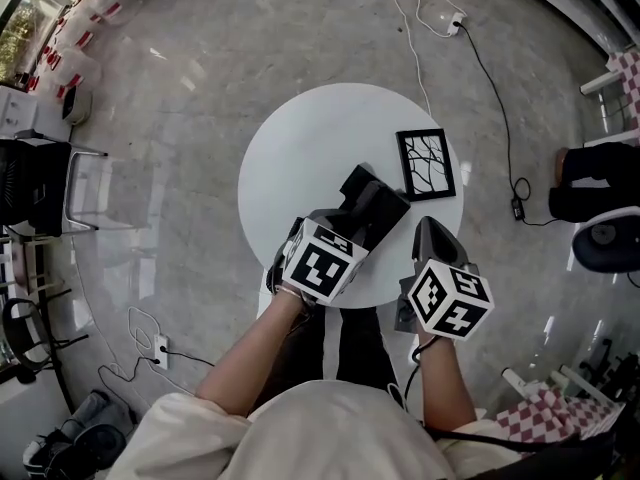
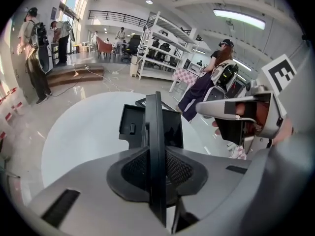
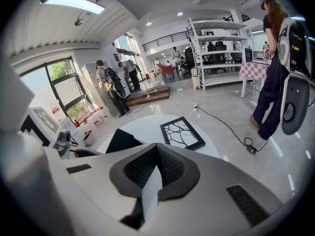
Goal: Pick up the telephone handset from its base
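A black telephone base [image 1: 357,181] sits on the round white table [image 1: 300,148]. In the left gripper view its cradle [image 2: 129,127] lies bare behind my jaws. My left gripper [image 1: 345,226] [image 2: 157,168] is shut on the black handset [image 1: 383,211] [image 2: 156,127], which stands edge-on between the pads, above the base. My right gripper [image 1: 430,233] [image 3: 156,168] hangs over the table's near right edge. Its jaws are shut with nothing between them. It also shows at the right of the left gripper view [image 2: 234,108].
A black picture frame [image 1: 427,163] [image 3: 181,132] with a branch pattern lies on the table right of the phone. Cables [image 1: 490,98] run across the floor, and chairs [image 1: 40,183] stand at the left. People stand further off in the room.
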A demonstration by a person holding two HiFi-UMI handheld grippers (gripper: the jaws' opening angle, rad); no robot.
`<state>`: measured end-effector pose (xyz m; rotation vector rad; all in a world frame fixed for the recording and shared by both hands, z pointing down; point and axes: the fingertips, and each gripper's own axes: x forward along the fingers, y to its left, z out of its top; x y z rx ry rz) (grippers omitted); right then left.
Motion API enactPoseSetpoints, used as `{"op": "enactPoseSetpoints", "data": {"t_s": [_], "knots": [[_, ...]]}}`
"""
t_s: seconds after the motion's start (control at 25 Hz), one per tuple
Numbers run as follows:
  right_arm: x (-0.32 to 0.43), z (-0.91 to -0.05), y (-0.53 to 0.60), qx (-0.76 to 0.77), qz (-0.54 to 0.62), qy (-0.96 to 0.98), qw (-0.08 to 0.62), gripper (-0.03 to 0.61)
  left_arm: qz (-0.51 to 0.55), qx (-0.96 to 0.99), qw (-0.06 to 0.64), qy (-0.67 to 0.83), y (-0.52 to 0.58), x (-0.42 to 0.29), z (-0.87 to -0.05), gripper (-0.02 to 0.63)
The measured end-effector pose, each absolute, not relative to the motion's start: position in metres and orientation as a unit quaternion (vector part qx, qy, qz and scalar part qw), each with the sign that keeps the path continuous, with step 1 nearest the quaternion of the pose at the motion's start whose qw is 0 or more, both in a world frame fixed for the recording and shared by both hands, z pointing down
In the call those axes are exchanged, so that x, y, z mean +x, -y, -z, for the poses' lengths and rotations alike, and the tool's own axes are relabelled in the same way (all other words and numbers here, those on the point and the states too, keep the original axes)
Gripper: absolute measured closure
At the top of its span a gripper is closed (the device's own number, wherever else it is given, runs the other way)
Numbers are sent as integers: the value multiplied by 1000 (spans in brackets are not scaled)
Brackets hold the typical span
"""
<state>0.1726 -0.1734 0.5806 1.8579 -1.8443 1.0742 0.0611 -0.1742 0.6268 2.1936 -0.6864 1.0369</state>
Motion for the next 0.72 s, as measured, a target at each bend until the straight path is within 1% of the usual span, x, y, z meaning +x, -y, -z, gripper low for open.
{"op": "enactPoseSetpoints", "data": {"t_s": [0.28, 0.72], "knots": [[179, -576, 171, 652, -374, 642, 151, 554, -368, 829, 323, 270, 176, 56, -623, 529], [178, -546, 180, 651, -349, 660, 136, 554, -331, 838, 311, 303, 185, 48, -586, 529]]}}
